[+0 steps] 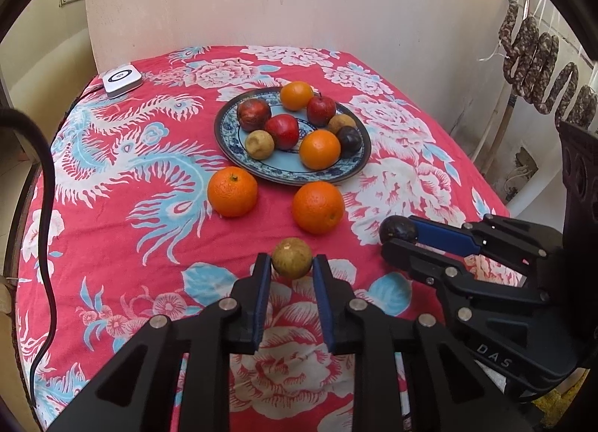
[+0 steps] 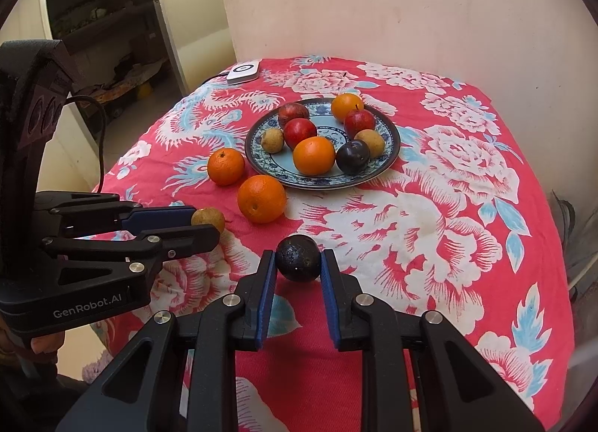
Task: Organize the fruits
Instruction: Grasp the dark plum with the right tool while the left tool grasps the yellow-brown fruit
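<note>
Closest in, left gripper (image 1: 292,264), black-framed with blue pads, clamped narrow on a small round tan-brown fruit (image 1: 292,258), held right at the fingertips, one pad on each side. Same small tan fruit seen from the right wrist view at (image 2: 208,220), poking out past the tips of the left gripper (image 2: 203,224). Just beside it, right gripper (image 2: 298,264) pinched on a small round black rough-skinned fruit (image 2: 298,258), again at the very tips, pads pressing on both flanks. From the left wrist, that black fruit (image 1: 398,230) visible at the end of the right gripper (image 1: 396,235). Whether either fruit is clear of the cloth, cannot tell.

Beyond the grippers, two loose round oranges on the red floral cloth covering the bench (image 1: 112,207): one to the left (image 1: 232,191), one to the right (image 1: 318,207), apart from each other, both just short of the plate. Farther back, blue-and-white patterned ceramic plate (image 1: 317,176) loaded with more fruit: two oranges, three red apples, two tan fruits, one dark plum. Far corner of the bench, small white square device (image 1: 122,80).
</note>
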{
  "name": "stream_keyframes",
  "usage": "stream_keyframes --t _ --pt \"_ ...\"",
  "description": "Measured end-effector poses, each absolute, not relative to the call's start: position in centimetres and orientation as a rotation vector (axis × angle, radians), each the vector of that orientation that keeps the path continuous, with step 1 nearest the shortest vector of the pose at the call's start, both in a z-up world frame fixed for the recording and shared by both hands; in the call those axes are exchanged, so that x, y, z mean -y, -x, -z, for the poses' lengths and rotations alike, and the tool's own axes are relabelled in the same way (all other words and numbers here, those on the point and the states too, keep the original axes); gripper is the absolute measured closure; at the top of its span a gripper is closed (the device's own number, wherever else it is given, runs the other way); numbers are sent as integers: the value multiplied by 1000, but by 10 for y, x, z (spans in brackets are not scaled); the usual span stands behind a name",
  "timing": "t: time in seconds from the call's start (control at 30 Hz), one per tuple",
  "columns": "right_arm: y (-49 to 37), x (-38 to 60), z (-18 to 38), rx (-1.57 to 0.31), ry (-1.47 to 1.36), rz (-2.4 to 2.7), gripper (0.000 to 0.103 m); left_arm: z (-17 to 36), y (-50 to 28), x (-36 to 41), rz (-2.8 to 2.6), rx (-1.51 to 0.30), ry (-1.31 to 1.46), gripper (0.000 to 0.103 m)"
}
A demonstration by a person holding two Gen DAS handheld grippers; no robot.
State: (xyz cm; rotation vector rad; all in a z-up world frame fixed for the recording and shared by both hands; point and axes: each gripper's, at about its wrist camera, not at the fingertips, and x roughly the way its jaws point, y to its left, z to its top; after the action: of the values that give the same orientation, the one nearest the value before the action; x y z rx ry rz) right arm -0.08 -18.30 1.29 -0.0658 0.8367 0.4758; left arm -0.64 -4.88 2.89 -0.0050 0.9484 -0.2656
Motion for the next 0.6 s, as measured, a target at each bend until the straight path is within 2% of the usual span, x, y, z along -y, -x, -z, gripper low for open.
stream_keyframes --t 0.6 --pt "-6 186 -24 -813 58 -471 78 -49 1 38 246 -891 35 79"
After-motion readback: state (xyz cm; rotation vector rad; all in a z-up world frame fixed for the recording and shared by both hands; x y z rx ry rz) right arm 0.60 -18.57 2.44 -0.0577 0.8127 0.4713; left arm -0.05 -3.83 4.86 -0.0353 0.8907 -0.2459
